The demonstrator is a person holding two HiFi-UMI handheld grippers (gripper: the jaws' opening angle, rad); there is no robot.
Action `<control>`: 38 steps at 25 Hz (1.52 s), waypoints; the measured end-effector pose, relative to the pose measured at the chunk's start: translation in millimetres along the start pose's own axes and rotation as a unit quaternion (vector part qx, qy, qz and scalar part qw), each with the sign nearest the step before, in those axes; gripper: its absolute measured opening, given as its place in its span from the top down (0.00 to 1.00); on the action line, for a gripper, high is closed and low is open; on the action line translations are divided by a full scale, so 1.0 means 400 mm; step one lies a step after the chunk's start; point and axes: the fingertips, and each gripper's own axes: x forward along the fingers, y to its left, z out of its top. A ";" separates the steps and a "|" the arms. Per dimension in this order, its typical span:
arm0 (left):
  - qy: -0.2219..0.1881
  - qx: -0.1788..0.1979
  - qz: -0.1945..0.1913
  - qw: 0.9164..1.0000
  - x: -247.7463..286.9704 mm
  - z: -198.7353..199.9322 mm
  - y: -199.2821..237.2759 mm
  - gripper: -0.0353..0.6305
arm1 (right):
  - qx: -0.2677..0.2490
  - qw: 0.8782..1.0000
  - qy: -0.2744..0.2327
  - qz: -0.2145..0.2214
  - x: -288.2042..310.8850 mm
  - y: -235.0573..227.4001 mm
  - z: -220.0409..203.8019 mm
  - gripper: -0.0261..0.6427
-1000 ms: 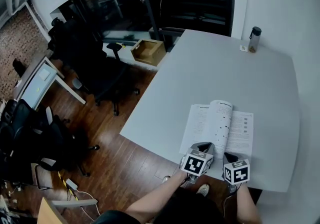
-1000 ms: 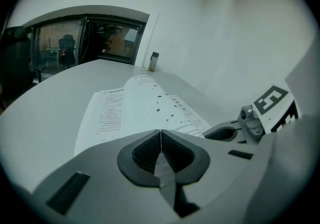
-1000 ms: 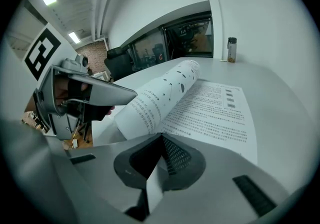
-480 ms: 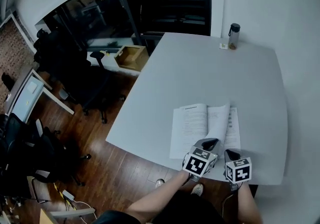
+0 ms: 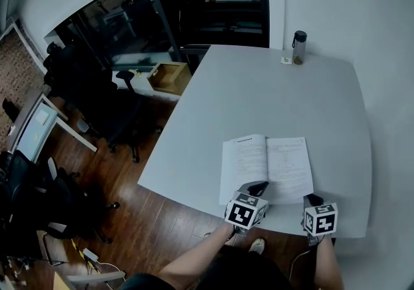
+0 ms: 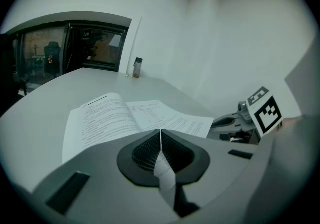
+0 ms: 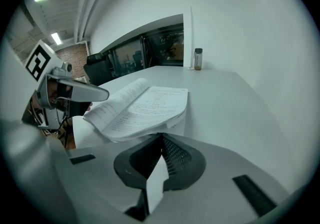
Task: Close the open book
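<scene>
**Both grippers shut and empty at the near edge of an open book**

The left gripper (image 6: 161, 132) has its jaws pressed together with nothing between them. The right gripper (image 7: 161, 137) is the same: jaws together, holding nothing.

The open book (image 5: 266, 166) lies flat on the white tabletop (image 5: 259, 94), close to its near edge, both printed pages facing up.

In the head view the left gripper's tip sits over the book's near edge, just left of the spine; whether it touches the paper I cannot tell. The right gripper is just beside the book's near right corner, over bare tabletop.

The left gripper view has the book spread straight ahead of the shut jaws, with the right gripper's marker cube (image 6: 264, 111) off to the right.

The right gripper view alone shows that the right-hand pages form a thick curved stack bulging up toward the spine.

A dark-capped bottle (image 5: 298, 47) stands at the tabletop's far edge, well apart from the book.

Only the head view shows the wooden floor (image 5: 162, 211), the black office chairs (image 5: 110, 98) and an open cardboard box (image 5: 169, 77) beyond the tabletop's left edge.
</scene>
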 end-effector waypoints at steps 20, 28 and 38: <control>0.046 -0.046 0.075 0.995 -0.200 -0.185 0.226 0.93 | -0.099 0.994 0.013 0.053 0.097 0.262 0.067 0.96; 0.059 -0.067 0.086 0.992 -0.213 -0.243 0.258 0.93 | -0.105 0.991 0.046 0.070 0.142 0.307 0.043 0.96; 0.081 -0.069 0.108 0.988 -0.206 -0.266 0.298 0.93 | -0.107 0.987 0.055 0.104 0.143 0.381 0.040 0.96</control>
